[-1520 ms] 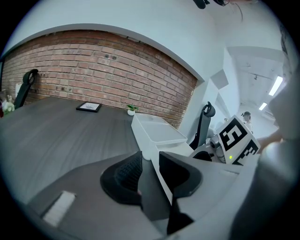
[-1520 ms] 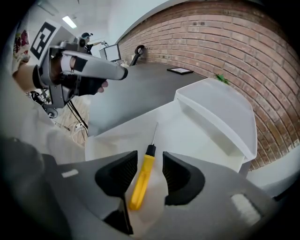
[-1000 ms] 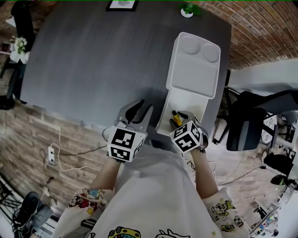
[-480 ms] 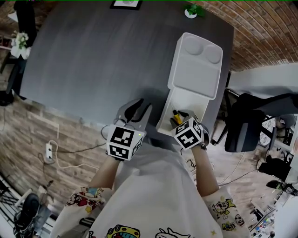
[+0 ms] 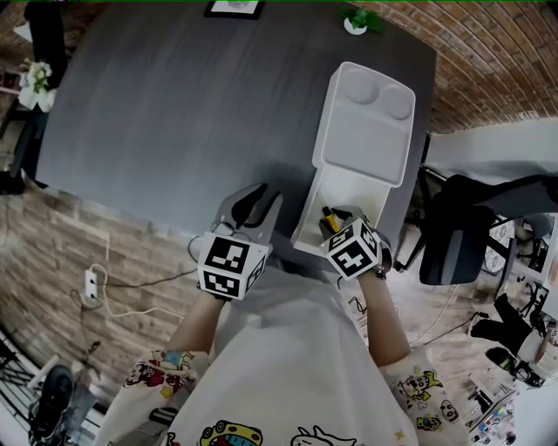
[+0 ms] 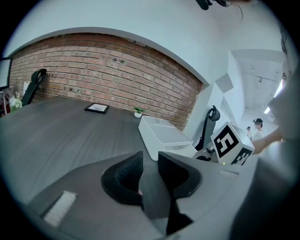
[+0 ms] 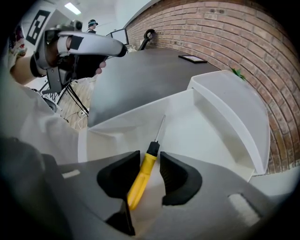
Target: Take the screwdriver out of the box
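Observation:
A screwdriver (image 7: 142, 174) with a yellow handle, black collar and thin metal shaft lies on the floor of the open white box (image 7: 220, 126). My right gripper (image 7: 150, 158) points steeply down into the box. Its jaws straddle the handle and are closing, with a thin gap still showing beside the right pad. In the head view the screwdriver (image 5: 329, 220) peeks out just beyond the right gripper (image 5: 343, 219) at the box's (image 5: 305, 228) near end. My left gripper (image 5: 255, 204) hovers over the dark table left of the box, its jaws closing with nothing between them (image 6: 150, 161).
The box lid (image 5: 366, 118) lies folded back toward the table's far edge. A small potted plant (image 5: 355, 19) and a picture frame (image 5: 234, 9) sit at the far edge. A black office chair (image 5: 466, 231) stands to the right. The dark table (image 5: 174, 122) stretches left.
Both hands have stayed where they were. The left gripper's jaws look slightly narrower than a second ago.

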{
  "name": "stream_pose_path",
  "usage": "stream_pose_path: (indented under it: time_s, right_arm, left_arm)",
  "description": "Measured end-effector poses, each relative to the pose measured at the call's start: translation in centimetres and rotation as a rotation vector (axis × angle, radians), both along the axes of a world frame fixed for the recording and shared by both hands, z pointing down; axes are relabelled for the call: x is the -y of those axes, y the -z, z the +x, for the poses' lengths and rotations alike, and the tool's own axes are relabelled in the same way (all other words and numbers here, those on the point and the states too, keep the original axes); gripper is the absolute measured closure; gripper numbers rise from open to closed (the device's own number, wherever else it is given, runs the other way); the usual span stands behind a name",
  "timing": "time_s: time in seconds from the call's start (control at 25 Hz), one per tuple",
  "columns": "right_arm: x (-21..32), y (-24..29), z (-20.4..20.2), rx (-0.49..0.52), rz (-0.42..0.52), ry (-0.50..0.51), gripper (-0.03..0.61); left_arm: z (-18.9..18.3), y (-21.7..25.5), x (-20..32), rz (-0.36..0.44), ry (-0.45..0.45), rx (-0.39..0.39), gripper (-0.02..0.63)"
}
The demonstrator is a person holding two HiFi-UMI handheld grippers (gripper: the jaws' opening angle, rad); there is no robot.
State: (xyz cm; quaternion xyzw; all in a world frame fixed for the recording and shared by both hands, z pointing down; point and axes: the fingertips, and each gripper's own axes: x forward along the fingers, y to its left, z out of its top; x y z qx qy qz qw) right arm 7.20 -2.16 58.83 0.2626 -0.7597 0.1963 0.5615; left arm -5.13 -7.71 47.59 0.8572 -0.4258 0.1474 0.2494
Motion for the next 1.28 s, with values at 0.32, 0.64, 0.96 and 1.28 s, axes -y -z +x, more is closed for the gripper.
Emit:
stream_pose_path:
  time_s: [0.32,0.64,0.96,1.28]
  right_arm:
    - [0.5,0.1,0.4,-0.005,-0.010,-0.041,0.485]
    - [0.9,0.2,0.7,-0.003,-0.026,-0.095,0.494]
    - [1.4,0.4,1.0,-0.006,-0.018,-0.111,0.497]
    - [2.4,1.7,1.1,-0.004,0.023,-0.111,0.497]
  left_arm:
    - [-0.1,-0.1,0.2,-0.003,0.010,-0.001,0.514]
    - [-0.2,0.1,0.5,0.001,0.011,-0.001,0.514]
    - [-0.3,0.3,1.0,0.010,0.003,0.003,0.514]
    - [-0.6,1.1,1.7,0.036,0.013,0.004,0.514]
